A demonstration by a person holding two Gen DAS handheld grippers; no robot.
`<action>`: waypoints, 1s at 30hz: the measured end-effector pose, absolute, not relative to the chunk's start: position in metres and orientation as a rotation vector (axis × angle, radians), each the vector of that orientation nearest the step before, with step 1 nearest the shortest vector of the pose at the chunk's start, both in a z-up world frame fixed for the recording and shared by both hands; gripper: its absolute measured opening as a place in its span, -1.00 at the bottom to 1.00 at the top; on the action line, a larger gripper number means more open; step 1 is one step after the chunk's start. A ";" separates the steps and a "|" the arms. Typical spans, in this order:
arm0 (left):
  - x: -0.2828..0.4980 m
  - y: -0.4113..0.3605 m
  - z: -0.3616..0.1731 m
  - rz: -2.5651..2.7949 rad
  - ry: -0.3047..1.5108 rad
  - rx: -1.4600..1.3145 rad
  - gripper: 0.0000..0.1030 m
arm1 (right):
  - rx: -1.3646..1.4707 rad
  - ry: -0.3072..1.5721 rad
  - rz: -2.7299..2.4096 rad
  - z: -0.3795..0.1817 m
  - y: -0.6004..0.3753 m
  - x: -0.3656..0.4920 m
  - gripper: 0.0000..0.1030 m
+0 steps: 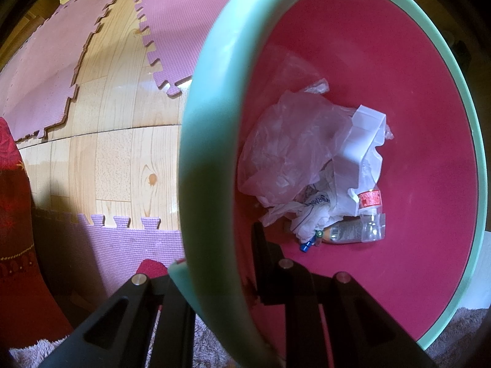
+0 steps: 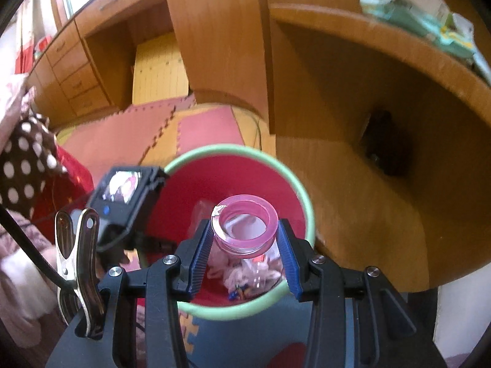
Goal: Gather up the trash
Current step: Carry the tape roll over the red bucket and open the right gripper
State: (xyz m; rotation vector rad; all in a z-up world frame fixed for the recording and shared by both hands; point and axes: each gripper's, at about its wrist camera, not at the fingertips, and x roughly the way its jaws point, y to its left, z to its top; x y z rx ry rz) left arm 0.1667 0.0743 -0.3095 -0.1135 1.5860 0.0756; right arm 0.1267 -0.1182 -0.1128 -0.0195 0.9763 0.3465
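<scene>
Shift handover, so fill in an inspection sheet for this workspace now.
Surface: wood-pattern floor with purple foam puzzle mats.
Job's things: green-rimmed red bin holding crumpled plastic bags and a clear bottle; clear pink-rimmed jar above the bin.
Clutter: nothing seen.
Grippers: left hand-held gripper shut on bin rim; right hand-held gripper holding jar.
Cables: black cable, clipped.
Surroundings: wooden desk, drawers.

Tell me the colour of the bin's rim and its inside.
The bin has a mint-green rim and a deep pink-red inside, clearest in the left wrist view.
</scene>
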 end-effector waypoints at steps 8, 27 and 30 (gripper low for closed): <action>0.167 0.074 -0.309 0.076 1.587 -0.114 -0.71 | -0.082 1.071 0.394 -0.145 -0.100 0.122 -0.16; 0.167 0.073 -0.310 0.077 1.588 -0.115 -0.71 | -0.105 1.228 0.410 -0.194 -0.092 0.124 -0.15; 0.168 0.074 -0.309 0.077 1.588 -0.114 -0.71 | -0.114 1.229 0.412 -0.195 -0.089 0.124 -0.15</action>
